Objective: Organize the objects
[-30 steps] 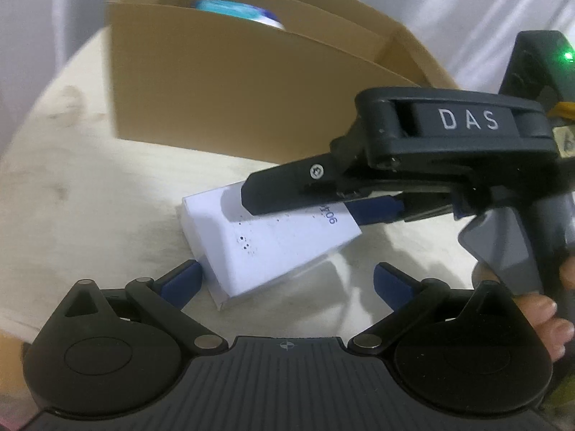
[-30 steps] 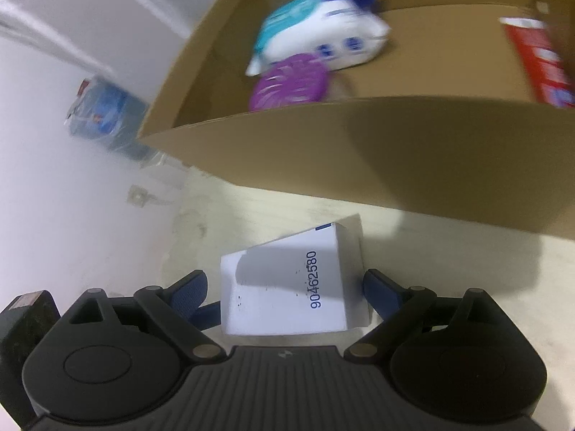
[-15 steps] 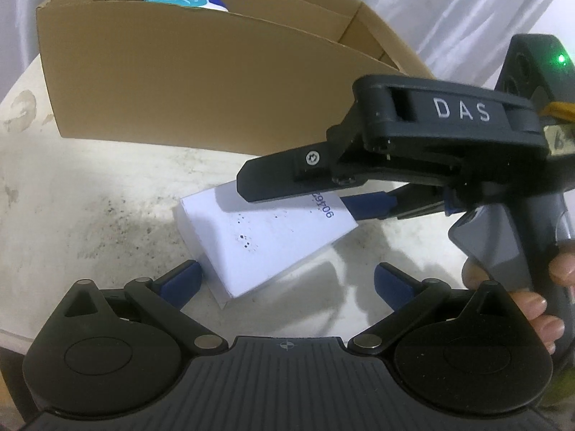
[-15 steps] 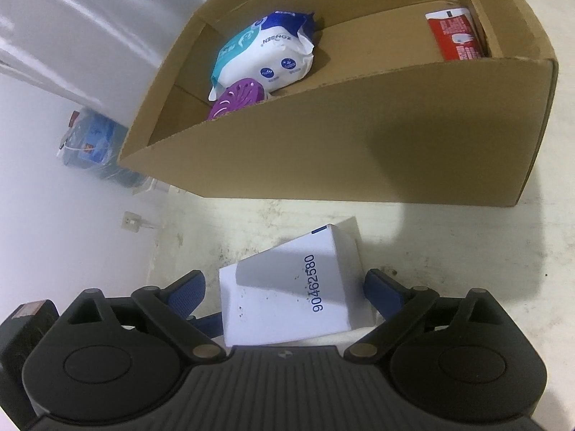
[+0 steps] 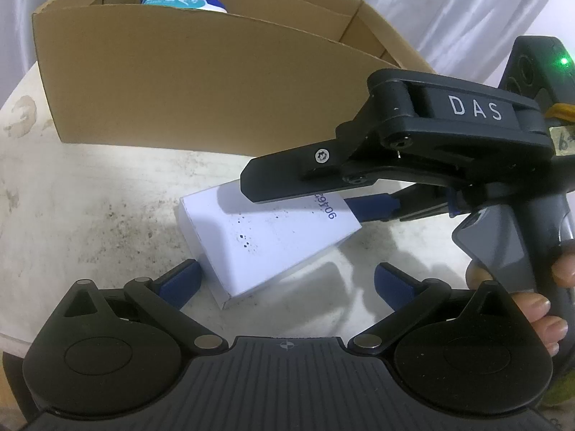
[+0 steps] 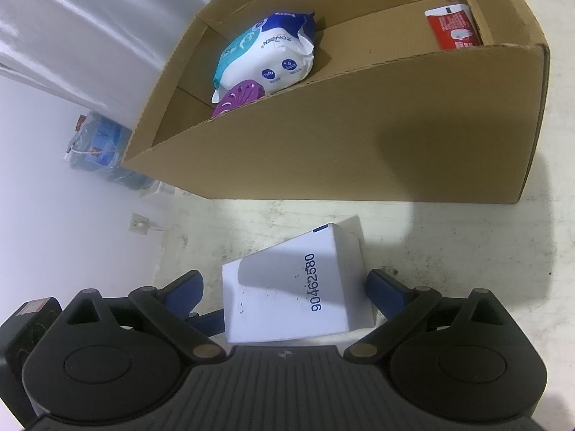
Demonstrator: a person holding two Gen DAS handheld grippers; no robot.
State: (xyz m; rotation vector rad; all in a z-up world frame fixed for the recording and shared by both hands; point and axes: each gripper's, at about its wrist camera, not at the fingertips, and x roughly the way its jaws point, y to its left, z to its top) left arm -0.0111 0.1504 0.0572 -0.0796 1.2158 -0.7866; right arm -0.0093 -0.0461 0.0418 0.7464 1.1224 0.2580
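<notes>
- Already in the cardboard box [image 6: 359,136]: wipes pack [image 6: 266,57], purple disc [image 6: 240,100], red packet [image 6: 452,30].
- Left for you: white carton [image 6: 298,287], on the table between your right gripper [image 6: 284,287]'s opening jaws (pads not touching).
- Your left gripper [image 5: 285,280] stands open, carton corner between its jaws.

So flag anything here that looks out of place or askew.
The white box lies skewed on the table, outside the cardboard box that holds the other items. The right claw is opening around it.

Right gripper [image 6: 284,283] jaws opening, left gripper [image 5: 285,278] jaws spread
</notes>
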